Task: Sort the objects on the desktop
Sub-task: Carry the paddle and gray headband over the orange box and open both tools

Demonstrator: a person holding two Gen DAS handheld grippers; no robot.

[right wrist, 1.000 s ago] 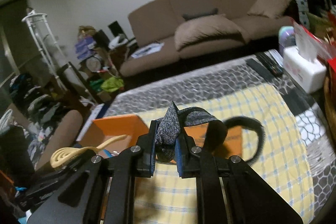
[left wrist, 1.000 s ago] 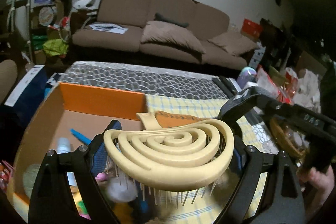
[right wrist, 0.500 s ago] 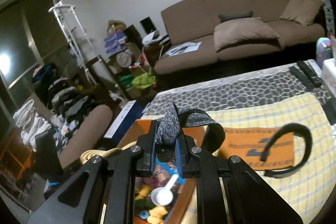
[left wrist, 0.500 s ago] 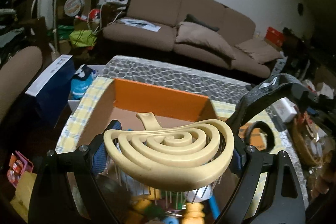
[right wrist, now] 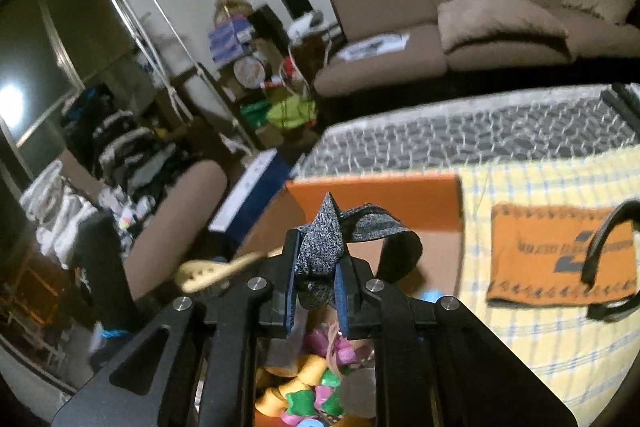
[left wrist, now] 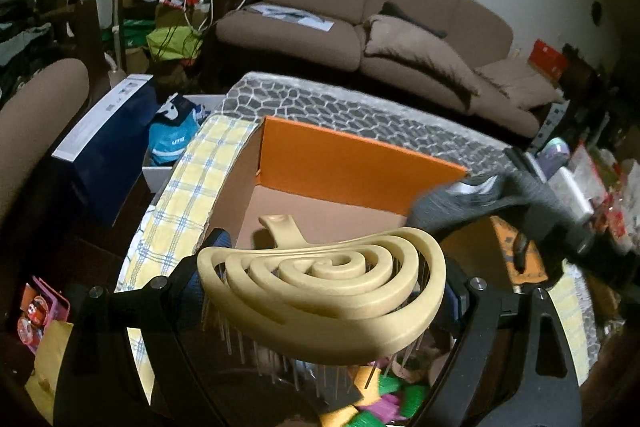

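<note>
The left gripper (left wrist: 320,291), spread wide, clamps the cream spiral hairbrush (left wrist: 324,283) above the orange box (left wrist: 352,163). The right gripper (right wrist: 316,287) is opening, a grey strap (right wrist: 320,247) still between its jaws over the box's near end.

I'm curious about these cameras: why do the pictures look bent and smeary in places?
Left wrist view: fisheye bends the sofa; the hairbrush is sharp, the grey band smeared. Right wrist view: black corners, room softly blurred, glare on the glass door, grey band crisp.
</note>
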